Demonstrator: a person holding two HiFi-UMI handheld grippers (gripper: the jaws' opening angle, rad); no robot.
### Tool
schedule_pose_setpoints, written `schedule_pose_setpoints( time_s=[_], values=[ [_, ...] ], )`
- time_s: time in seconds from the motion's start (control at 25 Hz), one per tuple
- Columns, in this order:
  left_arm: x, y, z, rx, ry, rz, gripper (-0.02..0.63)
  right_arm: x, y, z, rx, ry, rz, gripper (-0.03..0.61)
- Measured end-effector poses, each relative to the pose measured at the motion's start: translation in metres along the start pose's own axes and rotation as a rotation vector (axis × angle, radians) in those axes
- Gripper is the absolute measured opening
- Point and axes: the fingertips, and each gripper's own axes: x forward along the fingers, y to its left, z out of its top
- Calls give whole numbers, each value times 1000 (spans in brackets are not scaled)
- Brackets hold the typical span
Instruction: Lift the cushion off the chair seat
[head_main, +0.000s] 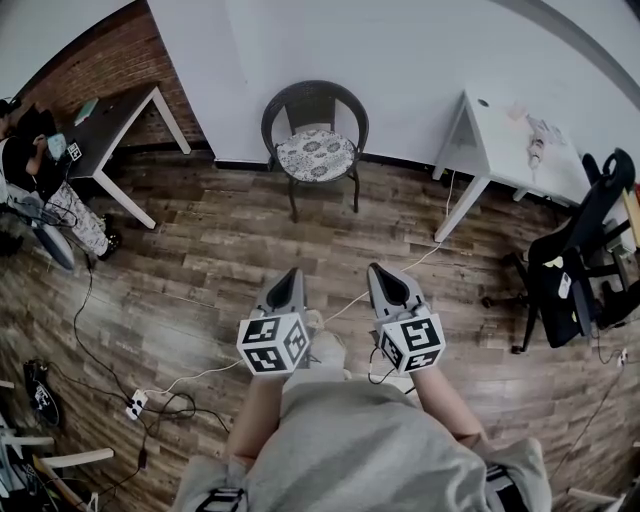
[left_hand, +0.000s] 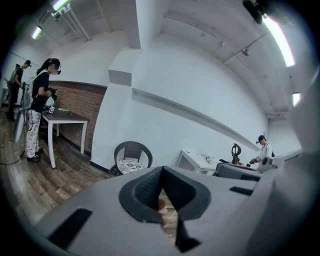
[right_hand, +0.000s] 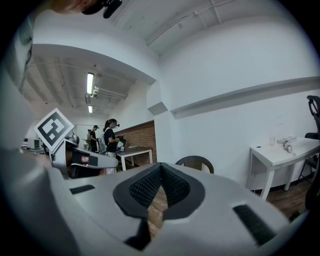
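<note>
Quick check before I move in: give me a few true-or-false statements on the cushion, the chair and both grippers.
The cushion lies on the chair seat. True.
The left gripper holds the cushion. False: it is shut on nothing, well short of the chair.
The right gripper has its jaws together. True.
The chair stands on the white table. False: it stands on the floor, left of that table.
</note>
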Motion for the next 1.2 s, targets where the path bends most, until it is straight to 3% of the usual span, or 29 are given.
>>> schedule_pose_setpoints(
  time_s=[0.52,0.8,1.2],
  values=[
    [76,22,34,41,-15,-12,8,77,-44,16,0,-9,-16,0],
    [139,49,64,58,-17,-4,6,144,-75,23,3,-1,-21,1],
    [221,95,107,62,7,-53,8,245,-102,43,1,26,-32,2]
  ],
)
